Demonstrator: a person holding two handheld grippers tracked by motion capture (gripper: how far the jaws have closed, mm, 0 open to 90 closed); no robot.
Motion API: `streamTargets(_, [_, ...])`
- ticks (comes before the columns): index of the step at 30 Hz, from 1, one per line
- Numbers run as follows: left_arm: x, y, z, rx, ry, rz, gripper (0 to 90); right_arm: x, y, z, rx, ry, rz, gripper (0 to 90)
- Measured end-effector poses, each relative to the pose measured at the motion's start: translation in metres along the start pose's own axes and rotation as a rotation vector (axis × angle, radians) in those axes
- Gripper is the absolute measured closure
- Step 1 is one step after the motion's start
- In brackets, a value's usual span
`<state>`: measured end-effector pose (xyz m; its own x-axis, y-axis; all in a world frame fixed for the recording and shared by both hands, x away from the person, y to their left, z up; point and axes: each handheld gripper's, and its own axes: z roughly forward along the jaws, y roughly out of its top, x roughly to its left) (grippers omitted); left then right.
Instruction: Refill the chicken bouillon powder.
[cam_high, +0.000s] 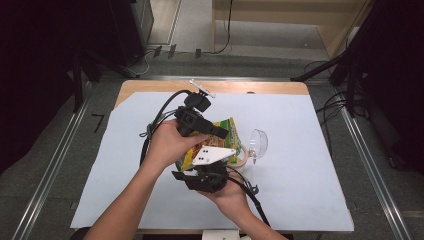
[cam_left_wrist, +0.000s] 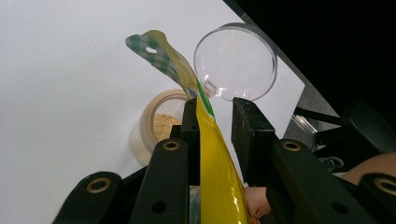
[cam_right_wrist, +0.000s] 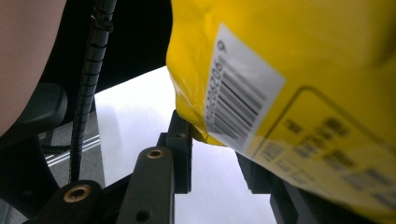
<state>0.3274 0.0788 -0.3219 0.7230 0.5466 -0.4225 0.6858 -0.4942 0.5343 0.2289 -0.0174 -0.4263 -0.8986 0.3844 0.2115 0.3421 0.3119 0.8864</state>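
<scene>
Left gripper view: yellow pouch (cam_left_wrist: 212, 163) runs between left tongs (cam_left_wrist: 217, 119), touching one jaw, gap at the other. Beneath: open jar (cam_left_wrist: 156, 126) of powder, clear lid (cam_left_wrist: 236, 60), white worktop (cam_left_wrist: 60, 93). Right tongs (cam_right_wrist: 212, 140) clamp pouch's lower corner.

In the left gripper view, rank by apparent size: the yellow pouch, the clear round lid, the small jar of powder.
1. yellow pouch, though nearness to the camera enlarges it.
2. clear round lid.
3. small jar, partly hidden.
</scene>
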Motion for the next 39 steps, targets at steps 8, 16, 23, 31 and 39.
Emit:
streamTargets(8, [-0.0007, 0.0009, -0.0022, -0.004, 0.002, 0.003, 73.8, 0.0006, 0.0015, -0.0004, -0.006, 0.007, 0.007, 69.7])
streamTargets(16, [-0.0048, 0.0011, -0.0014, 0.001, 0.020, 0.020, 73.8, 0.0017, 0.0012, -0.0008, -0.010, 0.006, 0.013, 69.7])
streamTargets(23, [-0.0041, 0.0007, -0.0009, 0.008, 0.015, 0.014, 74.0, 0.0029, 0.0000, 0.0001, -0.013, -0.002, 0.010, 69.6])
streamTargets(31, [-0.0050, 0.0008, -0.0008, 0.004, 0.017, 0.021, 74.1, 0.0044, -0.0007, 0.0004, -0.020, -0.003, 0.003, 65.4])
streamTargets(39, [-0.0086, 0.0021, -0.0006, -0.009, 0.034, 0.023, 74.3, 0.0027, -0.0006, -0.0011, -0.032, -0.019, -0.003, 69.7])
